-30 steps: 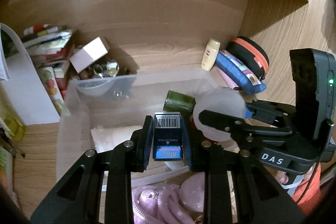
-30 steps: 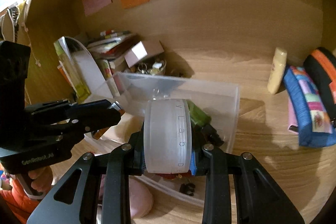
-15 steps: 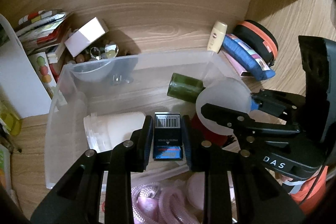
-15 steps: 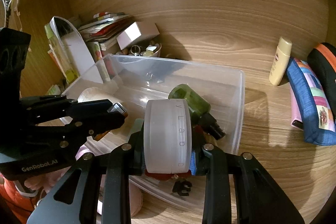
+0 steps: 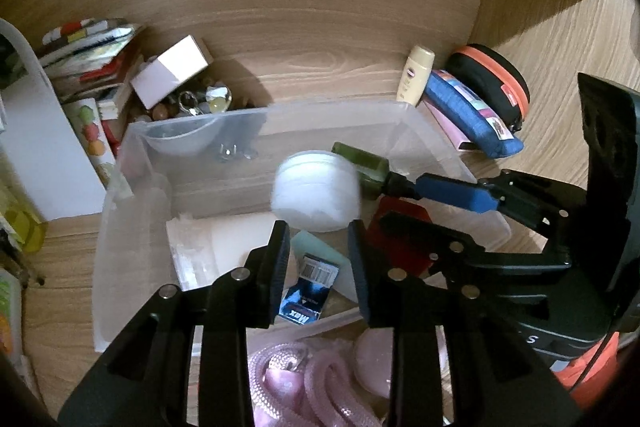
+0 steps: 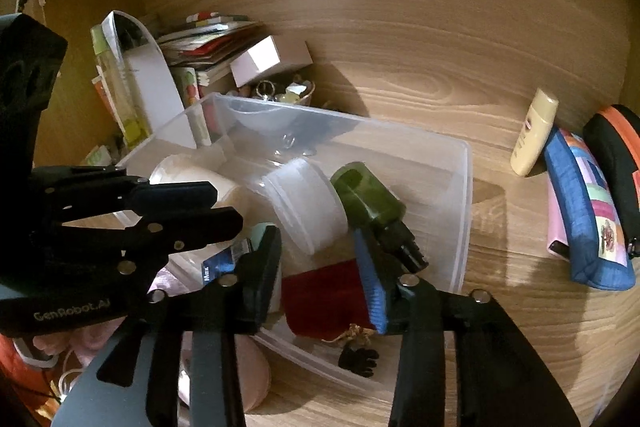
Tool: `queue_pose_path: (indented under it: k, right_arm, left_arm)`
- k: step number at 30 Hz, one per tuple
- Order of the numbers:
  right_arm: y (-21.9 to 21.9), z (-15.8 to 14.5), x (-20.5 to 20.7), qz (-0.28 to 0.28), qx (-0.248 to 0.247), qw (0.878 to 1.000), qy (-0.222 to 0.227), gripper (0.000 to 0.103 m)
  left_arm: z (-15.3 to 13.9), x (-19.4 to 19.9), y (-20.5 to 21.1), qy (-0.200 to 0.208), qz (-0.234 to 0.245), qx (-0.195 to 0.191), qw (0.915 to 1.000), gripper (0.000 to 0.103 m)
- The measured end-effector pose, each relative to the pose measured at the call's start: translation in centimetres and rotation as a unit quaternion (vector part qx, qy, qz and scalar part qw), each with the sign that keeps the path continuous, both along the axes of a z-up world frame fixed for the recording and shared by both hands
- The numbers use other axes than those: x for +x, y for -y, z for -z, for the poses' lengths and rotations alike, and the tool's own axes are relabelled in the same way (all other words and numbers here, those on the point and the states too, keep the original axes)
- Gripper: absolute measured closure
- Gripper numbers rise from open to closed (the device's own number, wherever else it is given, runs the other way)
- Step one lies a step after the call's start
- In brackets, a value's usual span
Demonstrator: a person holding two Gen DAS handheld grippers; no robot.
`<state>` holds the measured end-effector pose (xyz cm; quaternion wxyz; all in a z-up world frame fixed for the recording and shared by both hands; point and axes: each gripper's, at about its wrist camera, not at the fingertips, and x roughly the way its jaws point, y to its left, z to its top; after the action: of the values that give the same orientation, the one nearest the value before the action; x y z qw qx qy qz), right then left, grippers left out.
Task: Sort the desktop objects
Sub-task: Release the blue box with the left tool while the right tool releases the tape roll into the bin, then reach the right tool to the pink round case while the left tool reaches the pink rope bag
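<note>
A clear plastic bin (image 5: pixel 336 107) (image 6: pixel 464 207) stands on the wooden desk. My left gripper (image 5: pixel 320 259) (image 6: pixel 226 207) hangs over its near side with its jaws opening. The small blue box (image 5: pixel 308 291) (image 6: pixel 220 265) lies loose and tilted in the bin below them, touched by neither pad. My right gripper (image 6: pixel 316 259) (image 5: pixel 400 201) is also opening. The white round jar (image 6: pixel 304 203) (image 5: pixel 316 191) lies free on its side beyond the fingers, blurred in the left wrist view. A green bottle (image 6: pixel 372 199) and a red pouch (image 6: pixel 324 299) lie beside it in the bin.
Behind the bin are a pink-white box (image 5: pixel 172 71), a bowl of trinkets (image 5: pixel 200 99) and stacked books (image 5: pixel 88 47). A yellow tube (image 6: pixel 534 131), a blue pencil case (image 6: pixel 588 211) and a black-orange case (image 5: pixel 492 83) lie at the right. A pink cord (image 5: pixel 304 379) lies at the near edge.
Both grippers opened. The blue box dropped out of the left jaws into the bin, and the white jar fell from the right jaws onto its side in the bin.
</note>
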<state>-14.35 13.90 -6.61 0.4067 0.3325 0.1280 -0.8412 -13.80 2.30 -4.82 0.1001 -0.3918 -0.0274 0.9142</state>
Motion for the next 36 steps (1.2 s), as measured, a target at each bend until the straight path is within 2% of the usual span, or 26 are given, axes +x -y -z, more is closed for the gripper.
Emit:
queue_pose_path:
  k: [5,10,15,17,19,22,30,36]
  right_arm:
    - [-0.5,-0.9,0.7,0.005,-0.01,1.0,-0.013,0.055]
    - [-1.9,-2.2,1.7,0.021,-0.022,0.999,-0.036,0.042]
    - [-3.6,-3.2,2.7,0.039,-0.033,0.998,-0.049,0.033]
    - [-4.4,-3.6,3.3,0.047,-0.035,0.997,-0.053,0.031]
    - [-5.2,-4.0,3.9,0.054,-0.039,0.996,-0.057,0.024]
    - [-6.2,-4.5,4.8,0.063,-0.045,0.995,-0.064,0.021]
    - [-7.9,-4.3,6.5,0.07,-0.037,0.995,-0.067,0.018]
    - [-8.0,-2.6,7.3,0.056,-0.015,0.997,-0.054,0.018]
  left_arm:
    - [-0.7,1.0,-0.1,-0.008,-0.012,-0.012,0.9998,0.072]
    - [-1.7,2.6,0.0,-0.027,-0.025,-0.02,0.9991,0.049]
    - [-3.1,4.5,0.0,-0.047,-0.034,-0.025,0.998,0.042]
    - [-3.5,5.2,0.0,-0.054,-0.039,-0.029,0.9974,0.036]
    - [-4.0,6.1,0.2,-0.065,-0.051,-0.03,0.9961,0.018]
    - [-4.7,7.3,0.6,-0.08,-0.066,-0.031,0.9941,0.012]
    - [-5.1,10.3,2.4,-0.082,-0.091,-0.026,0.9921,0.007]
    - [-3.1,11.3,3.5,-0.044,-0.097,-0.02,0.9942,0.007]
